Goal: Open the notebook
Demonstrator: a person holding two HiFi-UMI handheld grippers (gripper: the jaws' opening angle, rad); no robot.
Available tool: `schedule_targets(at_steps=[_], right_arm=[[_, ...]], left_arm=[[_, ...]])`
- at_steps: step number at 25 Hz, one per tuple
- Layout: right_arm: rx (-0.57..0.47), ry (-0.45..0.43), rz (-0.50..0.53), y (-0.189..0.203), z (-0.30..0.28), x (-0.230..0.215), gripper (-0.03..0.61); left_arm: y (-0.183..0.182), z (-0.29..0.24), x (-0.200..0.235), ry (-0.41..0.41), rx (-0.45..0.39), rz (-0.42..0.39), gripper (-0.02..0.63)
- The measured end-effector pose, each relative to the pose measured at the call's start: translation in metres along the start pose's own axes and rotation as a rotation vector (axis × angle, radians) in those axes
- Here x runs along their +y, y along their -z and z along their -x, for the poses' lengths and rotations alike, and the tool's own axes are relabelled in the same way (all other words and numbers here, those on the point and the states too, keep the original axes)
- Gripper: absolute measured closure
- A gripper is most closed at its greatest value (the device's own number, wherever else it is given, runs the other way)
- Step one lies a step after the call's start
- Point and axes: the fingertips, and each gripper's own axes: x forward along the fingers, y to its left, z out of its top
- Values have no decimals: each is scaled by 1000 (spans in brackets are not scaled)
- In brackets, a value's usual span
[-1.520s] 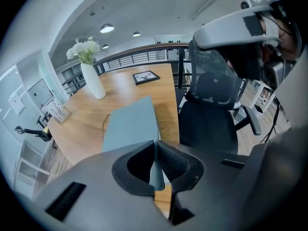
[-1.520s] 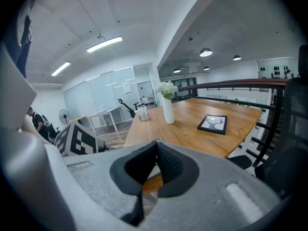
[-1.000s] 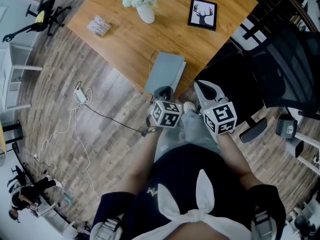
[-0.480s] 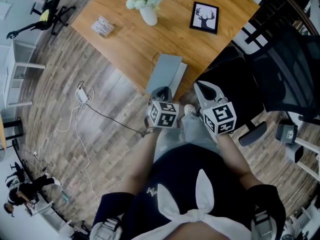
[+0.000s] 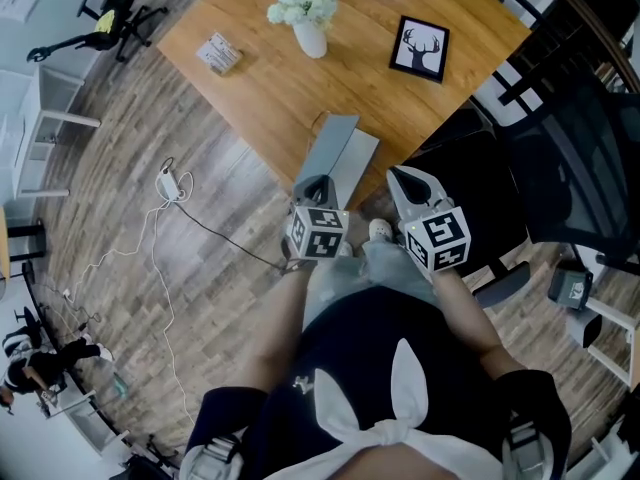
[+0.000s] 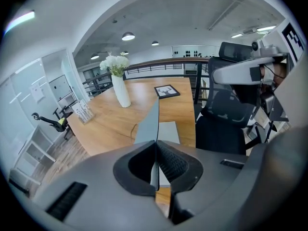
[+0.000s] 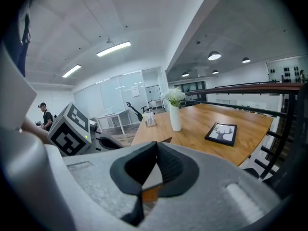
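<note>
A grey notebook (image 5: 352, 160) lies at the near corner of the wooden table (image 5: 260, 88). My left gripper (image 5: 316, 188) is shut on the near edge of its grey cover (image 5: 330, 150) and holds that cover lifted off the pale page below. In the left gripper view the cover (image 6: 150, 121) stands edge-on between the jaws of the left gripper (image 6: 155, 148), with the page (image 6: 169, 132) showing to its right. My right gripper (image 5: 404, 178) hovers just right of the notebook by the table's edge. In its own view the right gripper (image 7: 156, 148) is shut and holds nothing.
On the table stand a white vase of flowers (image 5: 311, 16), a framed deer picture (image 5: 421, 48) and a small box (image 5: 218, 53). A black office chair (image 5: 560, 158) is at the right. A charger with its cable (image 5: 170, 182) lies on the wood floor at the left.
The left gripper has risen with the cover, which has gone from lying nearly flat to standing steeply raised. The right gripper has stayed where it was.
</note>
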Motion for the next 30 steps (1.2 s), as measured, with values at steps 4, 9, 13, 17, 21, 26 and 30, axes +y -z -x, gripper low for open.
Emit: schedule_targets(at_steps=[4,9,13,17,21,26,30], right_arm=[[-3,-36,23,-3,-4,-3,580],[2,-85,47,-3,-11,-3,580],[14,-109,49,-1,-17,-2,580],[24,-110,42,-1,-25,-1,580],[23,-93,40,-6,-36,0,580],[23,-48,12,-9,-47,6,580],[26,-25,3,-11,-57,14,580]], left_arm=[[-4,5,10,-40,-16,37,589],[-7,7,21,-88,-26,64,589],[-10,10,31,-110,-28,77,591],[-12,13,43,-114,-30,89,591],[-16,15,61,-118,-38,87,591],[-17,16,79,-87,-40,63,591],[-18,16,97,-74,-49,63,591]])
